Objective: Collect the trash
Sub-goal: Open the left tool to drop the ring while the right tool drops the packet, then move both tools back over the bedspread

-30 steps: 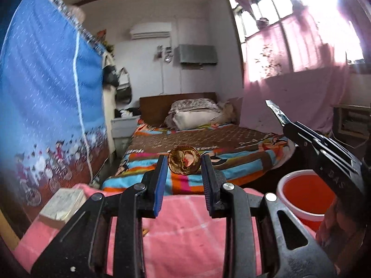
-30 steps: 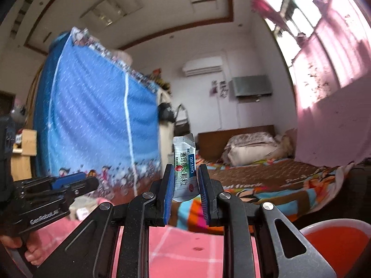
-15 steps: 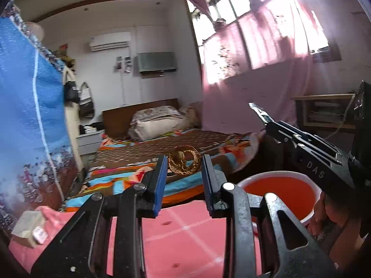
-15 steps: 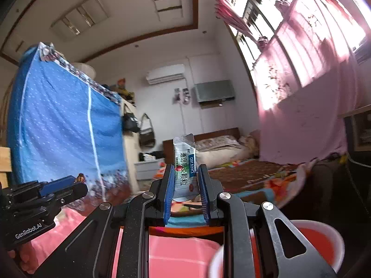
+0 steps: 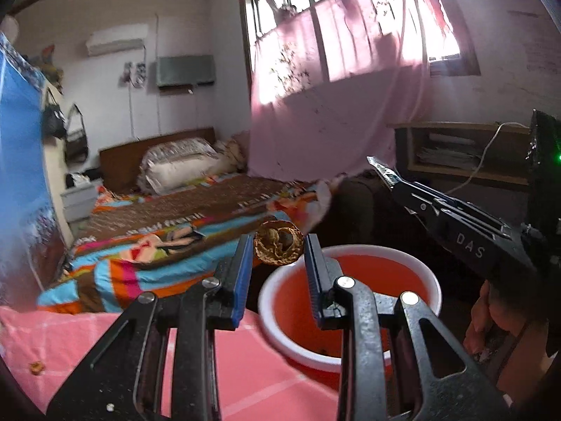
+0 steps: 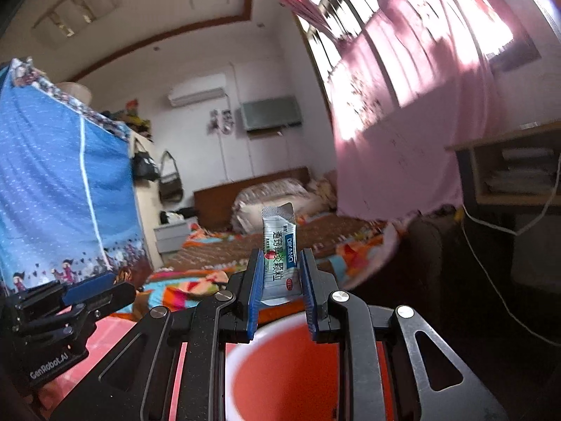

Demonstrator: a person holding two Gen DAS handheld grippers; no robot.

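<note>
My left gripper [image 5: 278,251] is shut on a brown walnut shell [image 5: 278,246] and holds it over the near rim of a red basin [image 5: 417,273] with a white rim. My right gripper [image 6: 280,266] is shut on a silver medicine sachet [image 6: 279,242] with blue and green print, held upright above the same red basin [image 6: 280,368]. The right gripper also shows at the right of the left wrist view [image 5: 389,175], with the sachet's tip sticking out. The left gripper shows at the lower left of the right wrist view [image 6: 94,291].
A pink checked tablecloth [image 5: 87,343] covers the table under the grippers, with a small crumb [image 5: 35,367] at its left. A bed with a striped blanket [image 5: 175,231] lies beyond. A blue curtain [image 6: 52,193] hangs at the left, pink curtains [image 5: 333,105] at the right.
Both grippers have swung to the right, away from the blue curtain, and now hang over the red basin. Each keeps its hold on its piece of trash.
</note>
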